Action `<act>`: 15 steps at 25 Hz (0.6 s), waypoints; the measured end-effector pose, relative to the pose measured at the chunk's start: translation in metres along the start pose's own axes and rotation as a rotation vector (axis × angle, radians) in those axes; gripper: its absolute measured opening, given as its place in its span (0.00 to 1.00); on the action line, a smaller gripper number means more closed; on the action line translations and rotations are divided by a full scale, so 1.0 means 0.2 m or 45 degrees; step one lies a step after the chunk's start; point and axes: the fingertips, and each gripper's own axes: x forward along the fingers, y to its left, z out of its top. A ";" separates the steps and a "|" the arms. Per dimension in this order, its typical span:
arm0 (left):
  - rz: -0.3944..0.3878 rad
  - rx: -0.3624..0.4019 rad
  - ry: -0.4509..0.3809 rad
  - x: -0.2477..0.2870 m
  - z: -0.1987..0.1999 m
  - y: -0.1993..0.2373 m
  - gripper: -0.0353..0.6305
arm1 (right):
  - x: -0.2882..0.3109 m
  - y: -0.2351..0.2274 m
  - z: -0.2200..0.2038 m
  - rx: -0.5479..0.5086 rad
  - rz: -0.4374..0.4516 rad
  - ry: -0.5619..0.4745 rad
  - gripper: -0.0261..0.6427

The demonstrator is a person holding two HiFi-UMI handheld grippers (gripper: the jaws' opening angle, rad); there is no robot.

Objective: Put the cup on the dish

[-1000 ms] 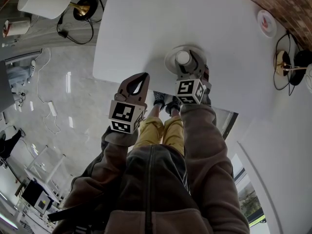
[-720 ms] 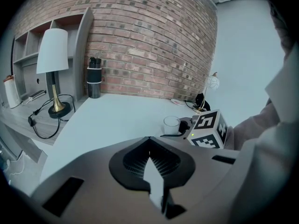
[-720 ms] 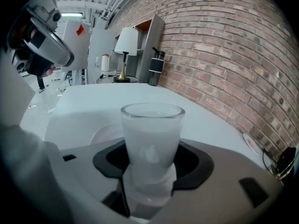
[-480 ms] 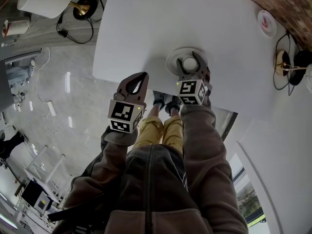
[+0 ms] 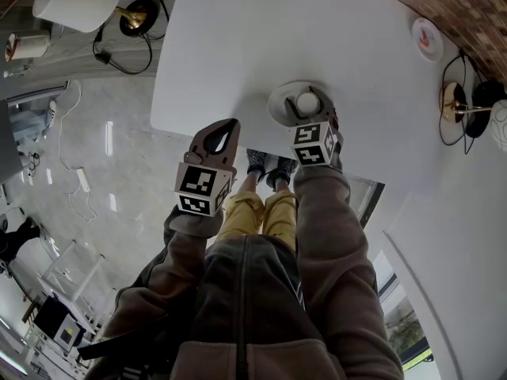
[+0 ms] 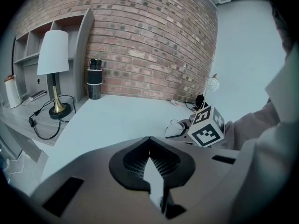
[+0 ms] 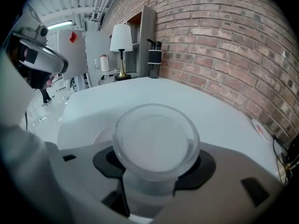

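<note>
A frosted, clear cup [image 5: 306, 102] stands upright between the jaws of my right gripper [image 5: 310, 111], which is shut on it. The cup is over the middle of the round white dish [image 5: 279, 106] near the table's front edge; whether its base touches the dish is hidden. In the right gripper view the cup [image 7: 155, 141] fills the middle between the right gripper [image 7: 155, 166] jaws, with a piece of the dish [image 7: 99, 137] showing at its left. My left gripper [image 5: 225, 130] hangs shut and empty off the table's front edge, left of the dish. In its own view the left gripper [image 6: 149, 143] has its jaws meeting at the tip.
The white table [image 5: 261, 30] ends close behind the dish; its left edge [image 5: 155, 93] drops to the floor. A small round plate [image 5: 426, 38] lies at the far right. A lamp [image 6: 53, 59], a dark bottle [image 6: 94, 78] and cables stand by the brick wall.
My right gripper and the cup have shifted slightly toward me and to the right, settling over the dish's middle. The left gripper has stayed where it was.
</note>
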 end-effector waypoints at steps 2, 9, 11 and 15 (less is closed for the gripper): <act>0.001 -0.001 -0.007 -0.01 0.01 0.00 0.06 | 0.00 0.00 -0.01 0.026 0.018 0.022 0.42; 0.009 0.003 -0.031 -0.03 0.05 -0.01 0.06 | -0.03 0.02 -0.01 0.096 0.110 0.013 0.42; 0.012 0.005 -0.039 -0.04 0.06 -0.01 0.06 | -0.06 0.02 0.01 0.133 0.127 -0.018 0.46; 0.015 0.010 -0.056 -0.04 0.09 -0.03 0.06 | -0.14 0.00 0.05 0.178 0.138 -0.073 0.47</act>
